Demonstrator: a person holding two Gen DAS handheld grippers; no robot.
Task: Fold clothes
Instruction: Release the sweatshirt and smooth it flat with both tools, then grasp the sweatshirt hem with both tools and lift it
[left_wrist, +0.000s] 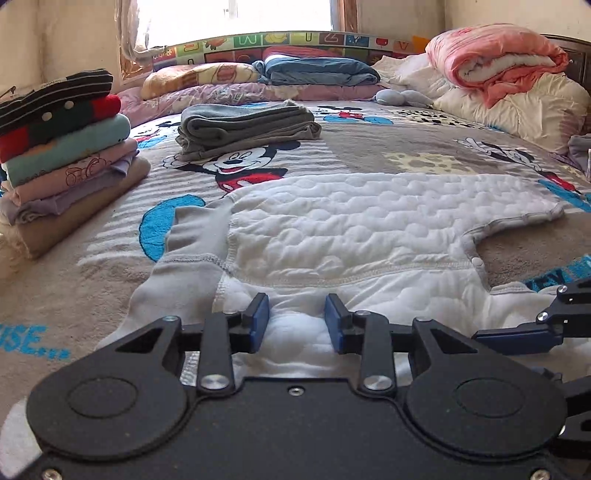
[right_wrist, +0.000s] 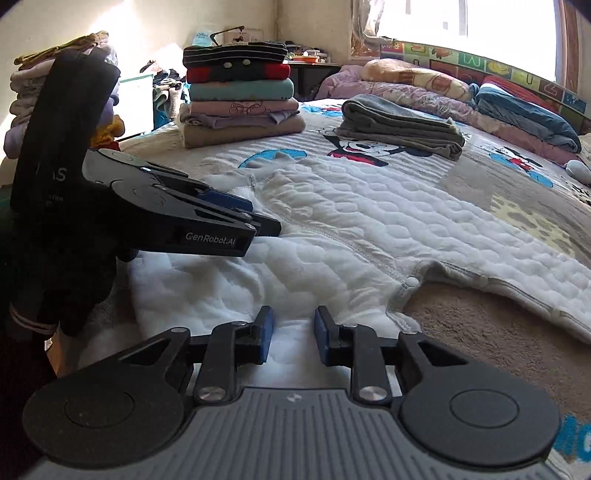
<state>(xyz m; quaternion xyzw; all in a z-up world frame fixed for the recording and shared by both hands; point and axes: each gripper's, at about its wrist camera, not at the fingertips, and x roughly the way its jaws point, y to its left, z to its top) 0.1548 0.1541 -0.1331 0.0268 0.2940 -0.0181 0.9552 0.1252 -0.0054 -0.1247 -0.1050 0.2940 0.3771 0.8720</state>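
A white quilted baby romper (left_wrist: 369, 225) lies spread flat on the Mickey Mouse bedspread (left_wrist: 351, 144); it also shows in the right wrist view (right_wrist: 369, 221). My left gripper (left_wrist: 296, 319) is open, its blue pads (left_wrist: 258, 321) either side of a hump of the romper's near edge. My right gripper (right_wrist: 293, 334) is open over the same near edge, just right of the left gripper (right_wrist: 221, 218), whose fingers rest on the cloth. The right gripper's tip (left_wrist: 517, 336) shows at the right of the left wrist view.
A stack of folded clothes (left_wrist: 62, 155) stands at the bed's left side (right_wrist: 240, 92). A folded grey garment (left_wrist: 247, 129) lies beyond the romper (right_wrist: 399, 125). Pillows, a blue folded blanket (left_wrist: 317, 72) and a pink quilt (left_wrist: 495, 62) line the headboard.
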